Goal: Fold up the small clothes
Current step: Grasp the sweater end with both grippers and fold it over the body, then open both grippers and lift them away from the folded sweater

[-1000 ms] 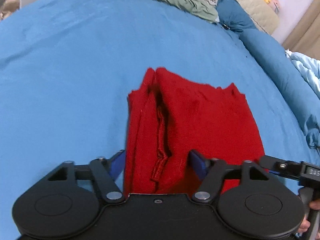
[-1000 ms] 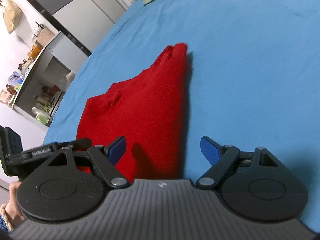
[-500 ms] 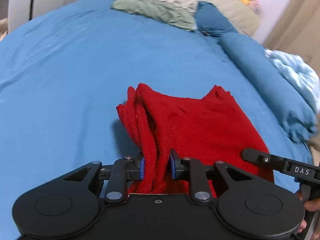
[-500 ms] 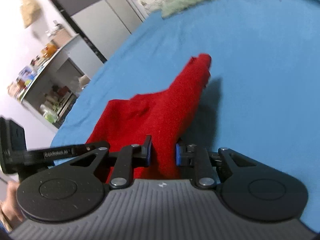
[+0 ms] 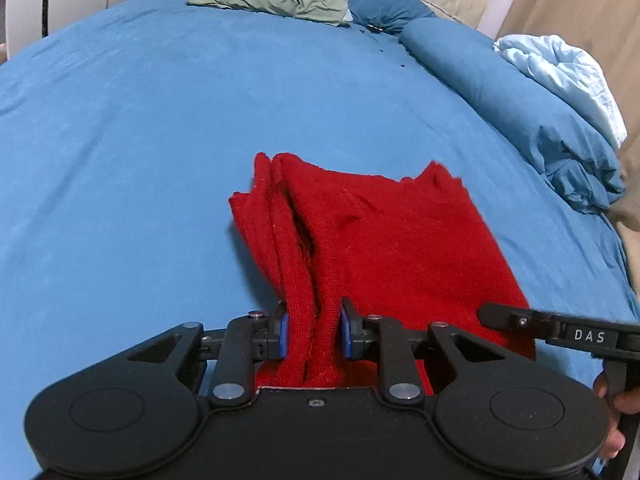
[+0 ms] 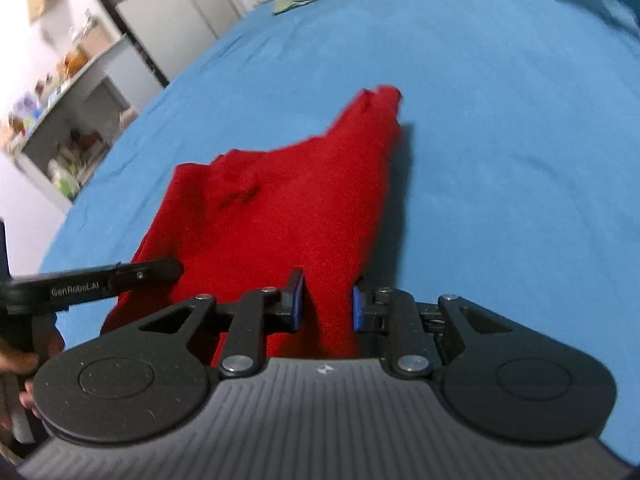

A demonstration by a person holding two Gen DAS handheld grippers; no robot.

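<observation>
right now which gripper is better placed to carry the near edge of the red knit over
Neither alone: the left gripper and right gripper each pinch a near corner of the red knit garment, so both should carry together.

Left gripper (image 5: 313, 334): showing black linkages, silver screws, blue pads, smooth black housing.
Right gripper (image 6: 326, 306): showing a ribbed grey housing, blue pads, "GenRobot.AI" lettering on the neighbouring unit.
</observation>
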